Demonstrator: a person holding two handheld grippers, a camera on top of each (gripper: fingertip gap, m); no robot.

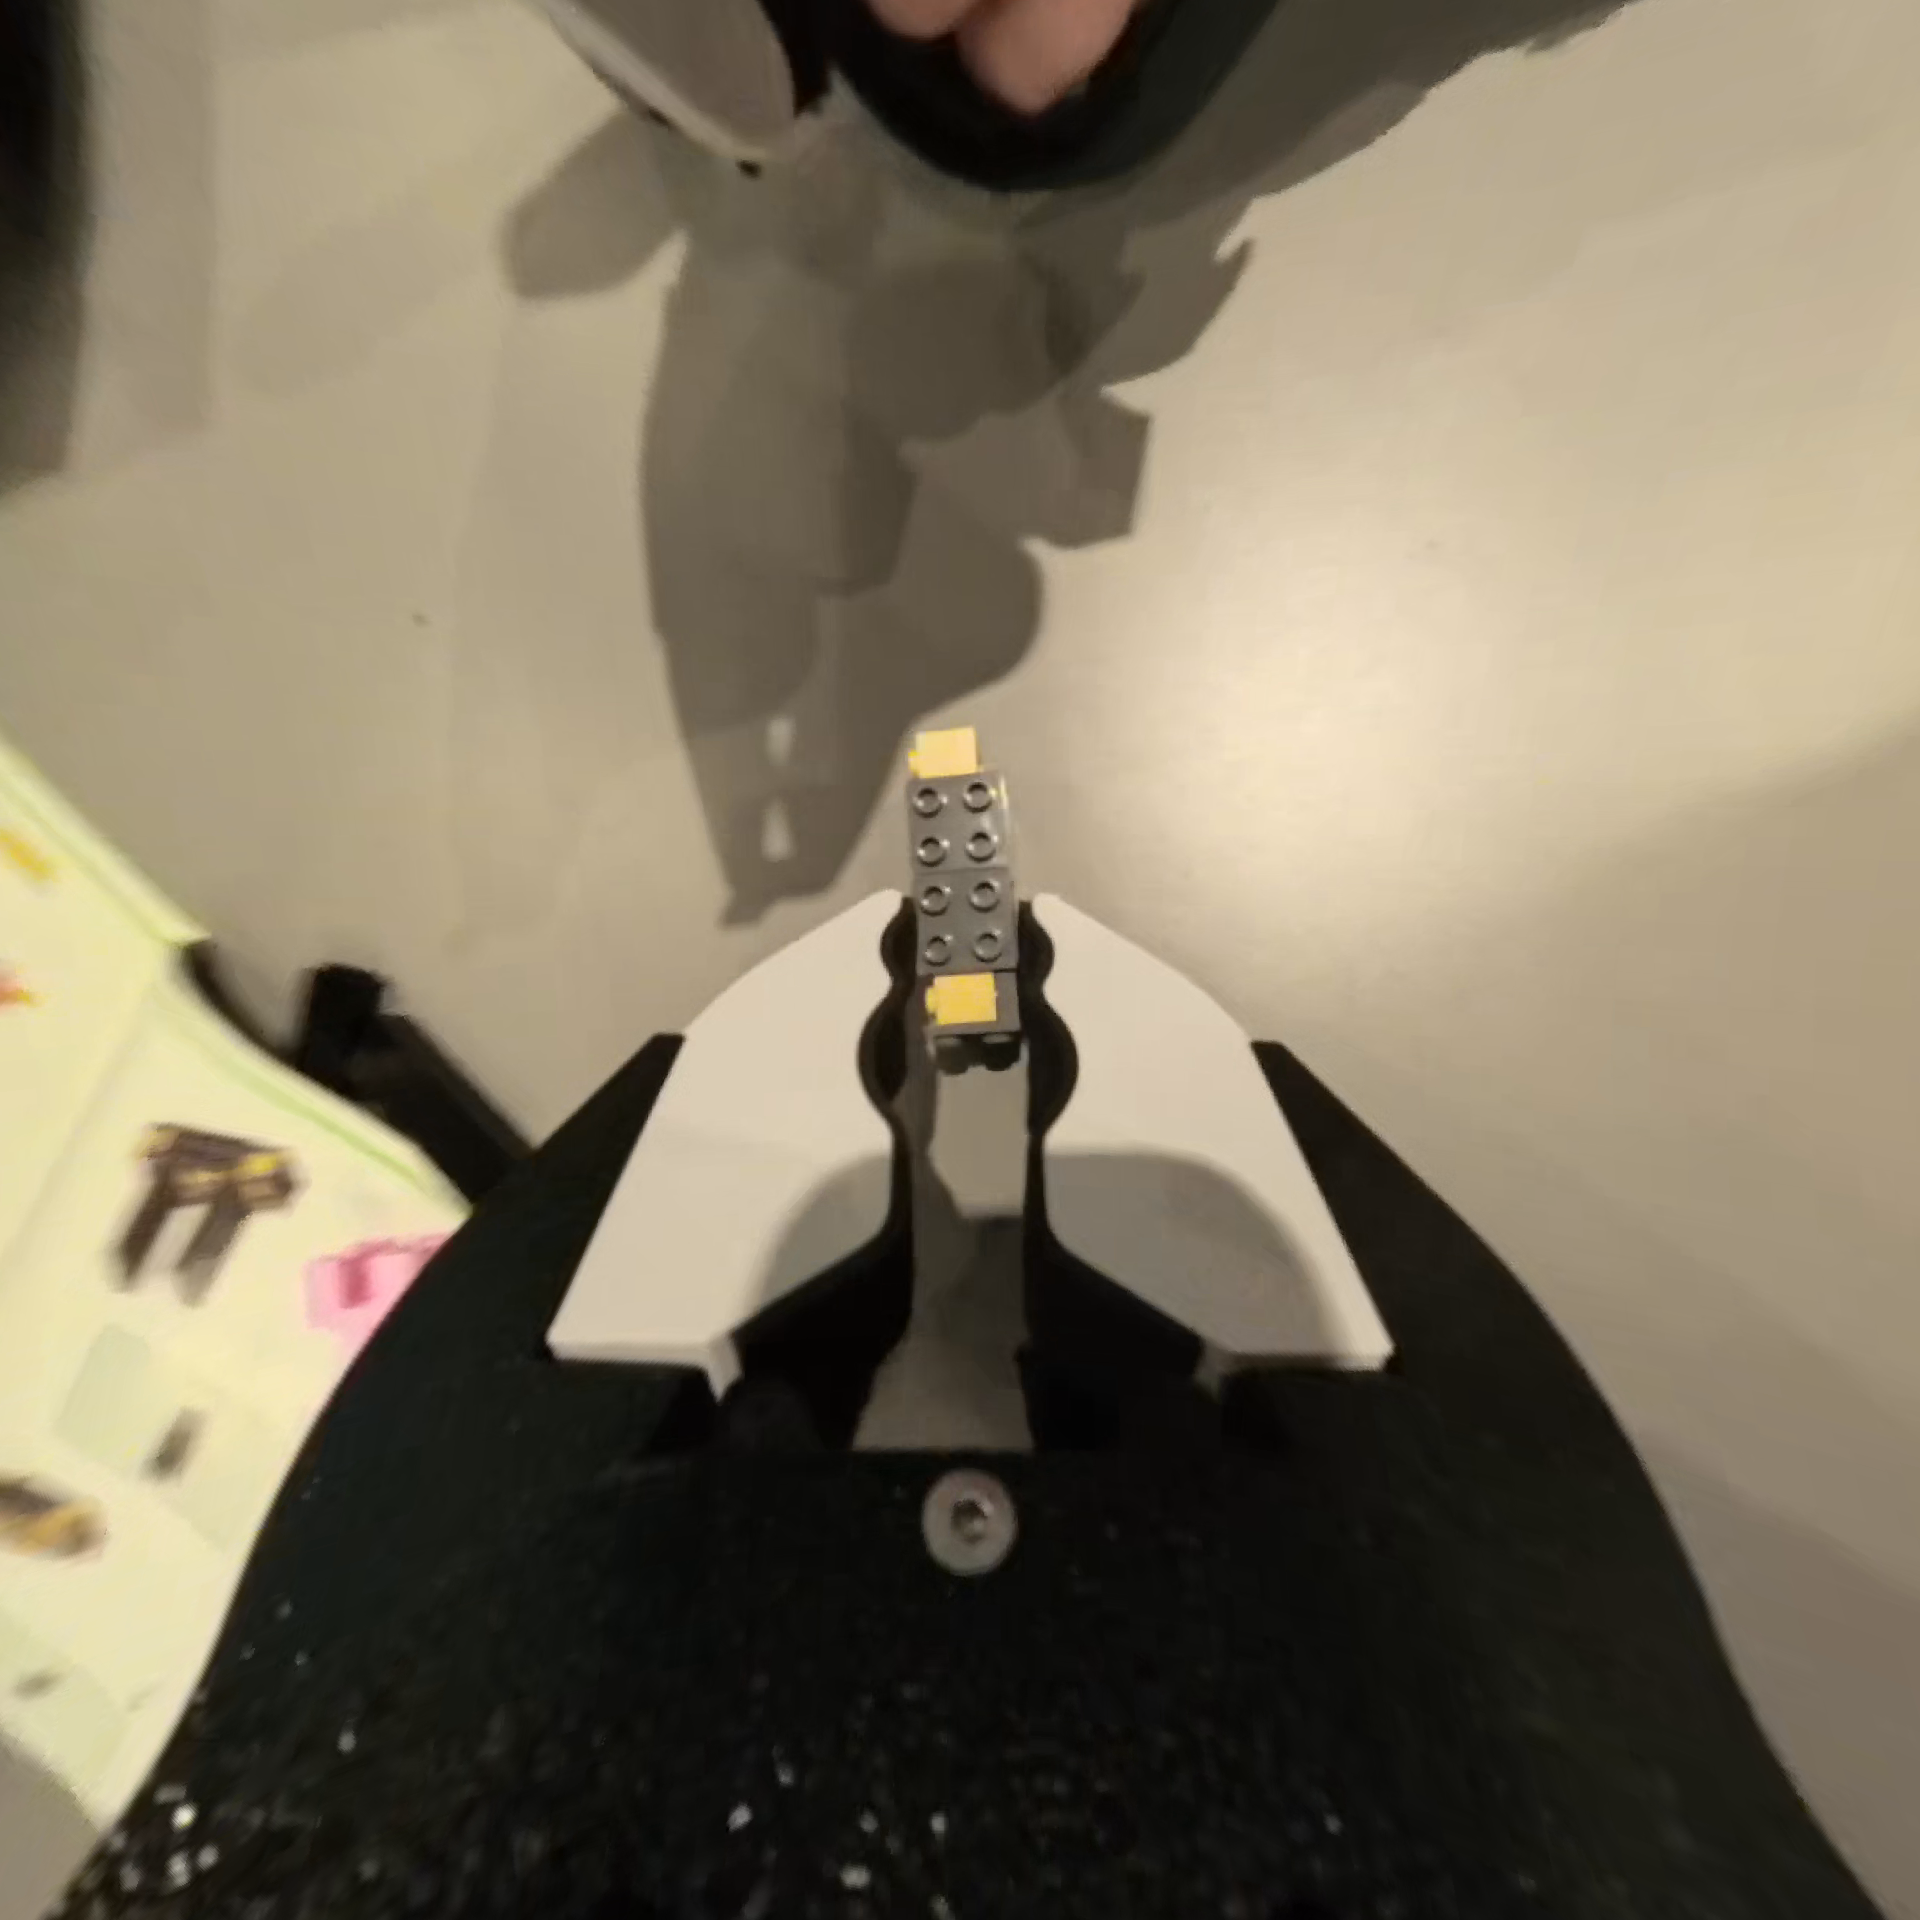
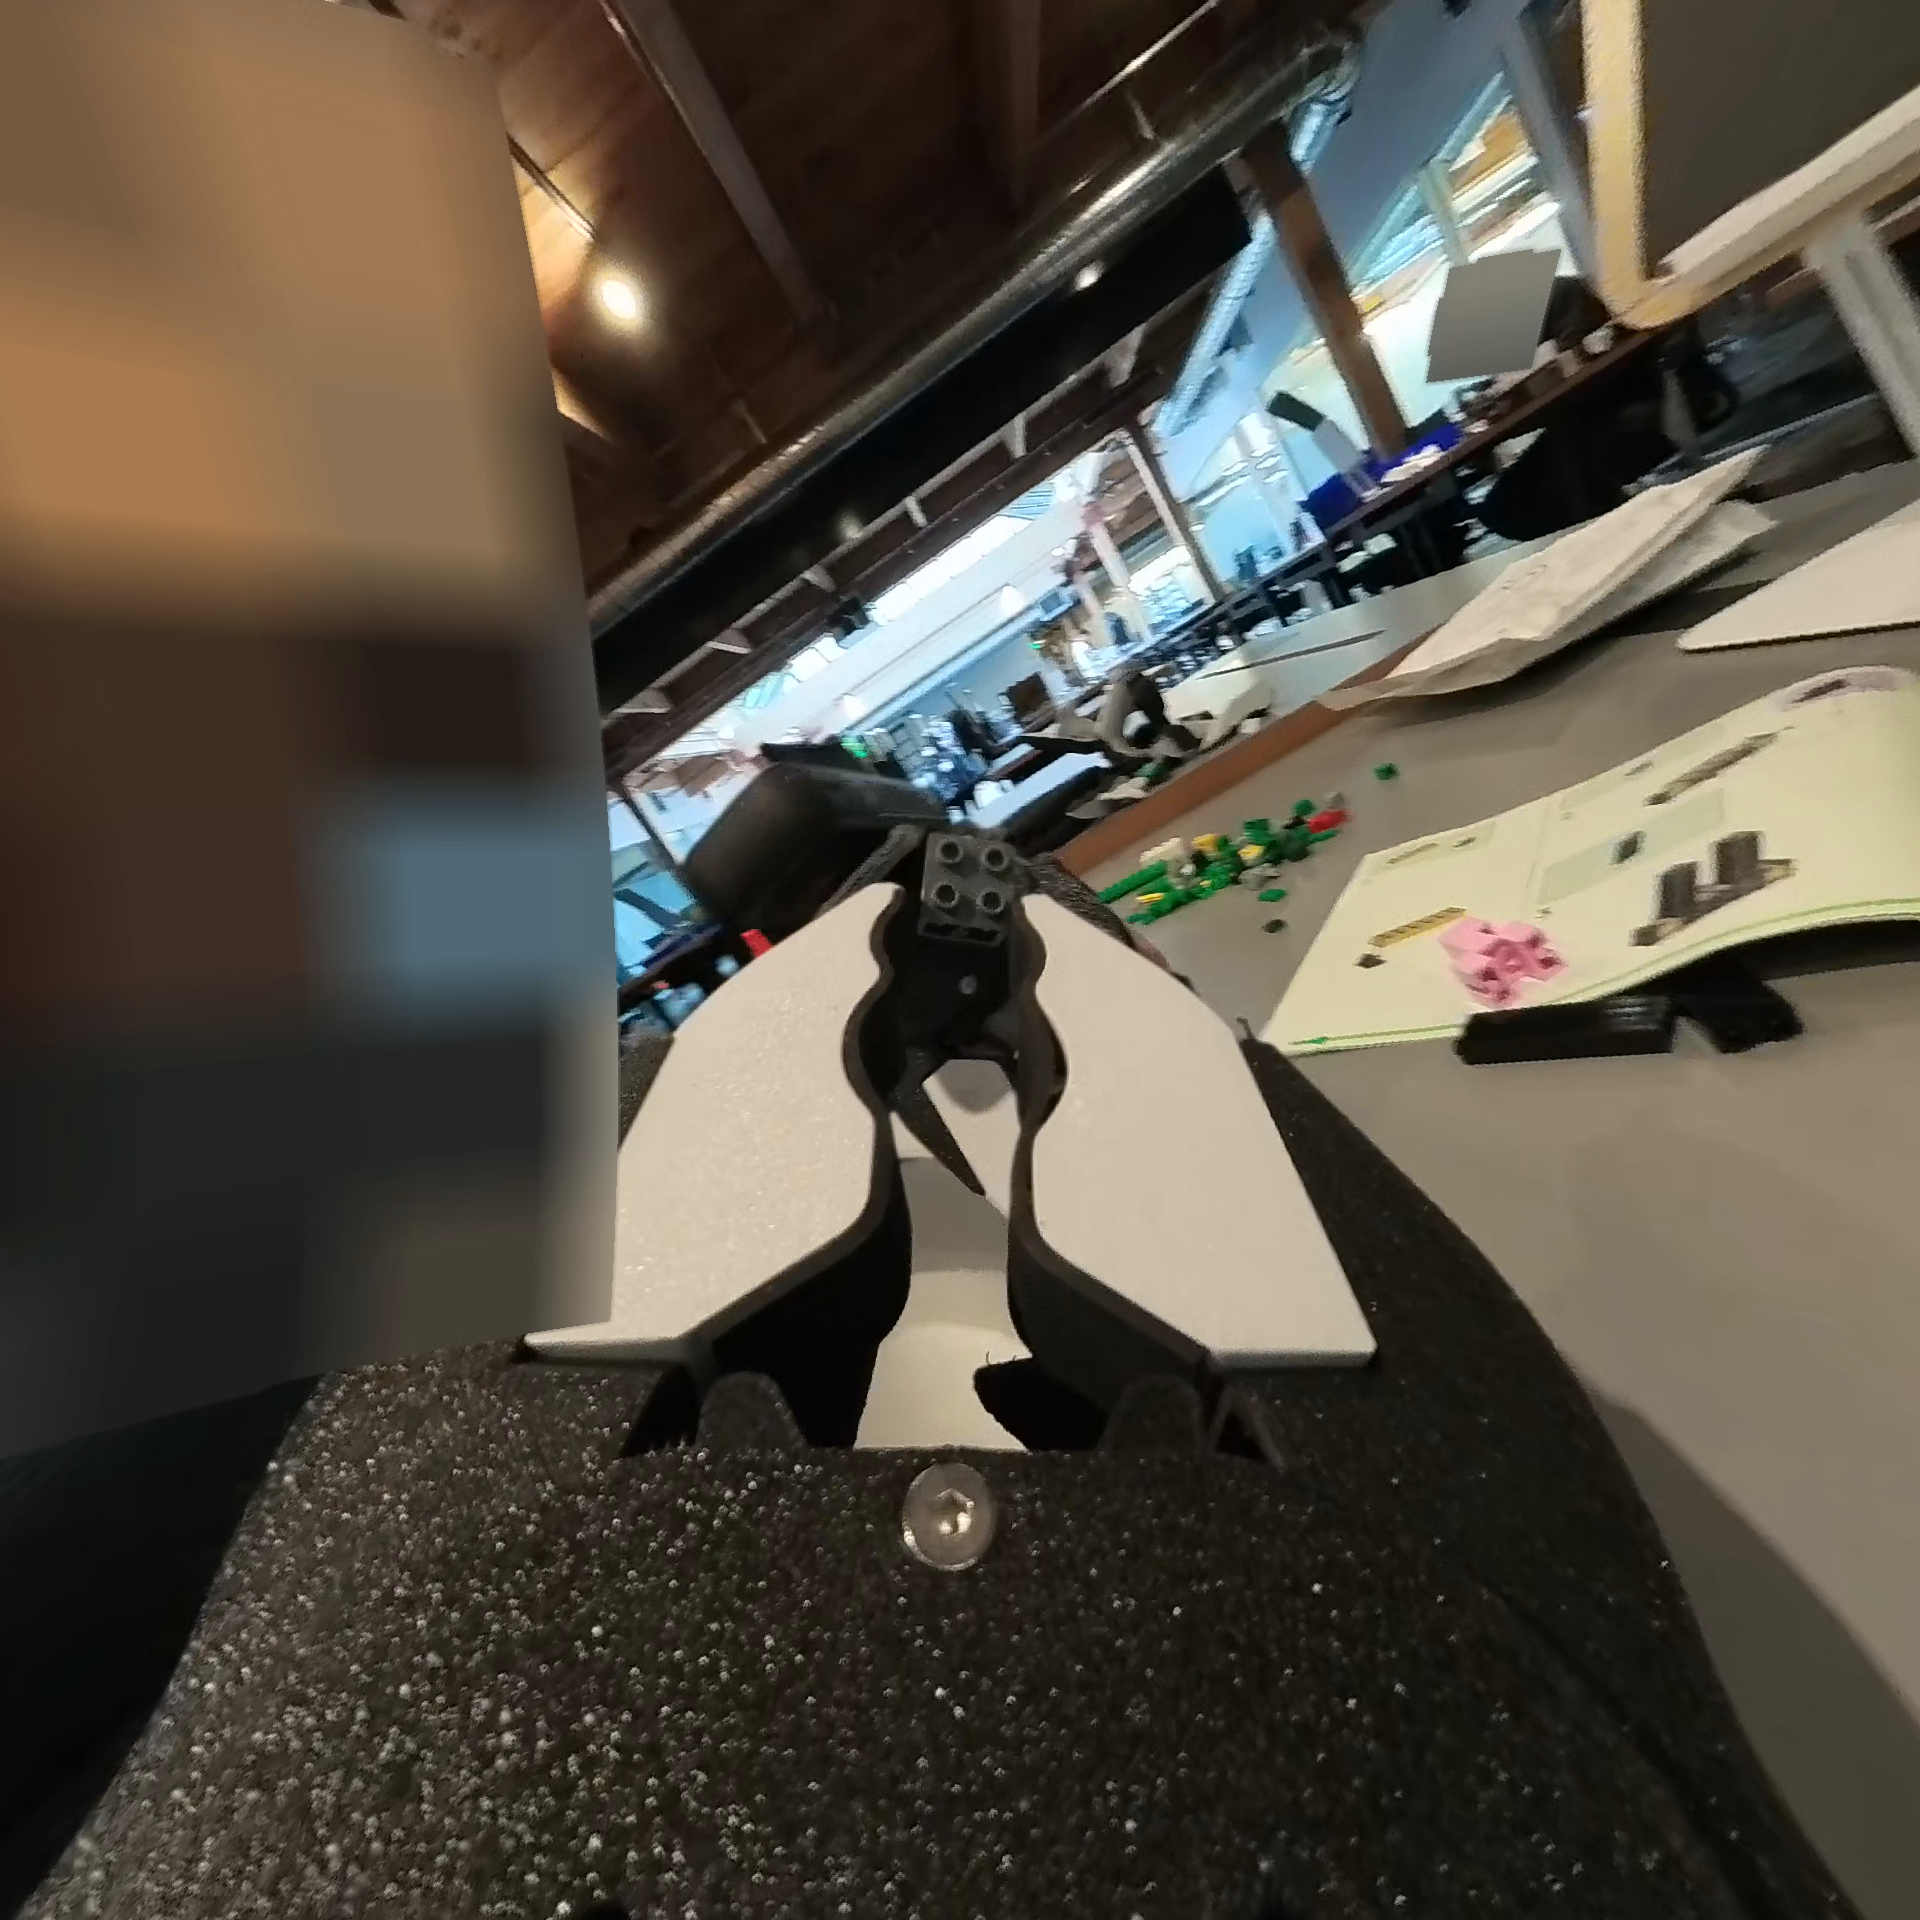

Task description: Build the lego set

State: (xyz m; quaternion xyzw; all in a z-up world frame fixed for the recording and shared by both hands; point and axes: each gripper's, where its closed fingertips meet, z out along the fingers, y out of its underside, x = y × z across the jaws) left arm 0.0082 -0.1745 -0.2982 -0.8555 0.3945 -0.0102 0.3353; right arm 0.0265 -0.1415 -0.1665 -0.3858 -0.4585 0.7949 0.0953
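In the left wrist view, the left gripper (image 1: 964, 935) is clenched on a dark grey studded lego assembly with yellow pieces (image 1: 961, 878), held at frame centre above the pale table (image 1: 1455, 623). An open instruction booklet (image 1: 156, 1195) lies at lower left. In the right wrist view, the right gripper (image 2: 961, 914) grasps a small dark grey studded brick (image 2: 968, 878) at centre; loose green bricks (image 2: 1226, 852) are scattered right of centre, and a pink lego build (image 2: 1501, 961) sits on the booklet.
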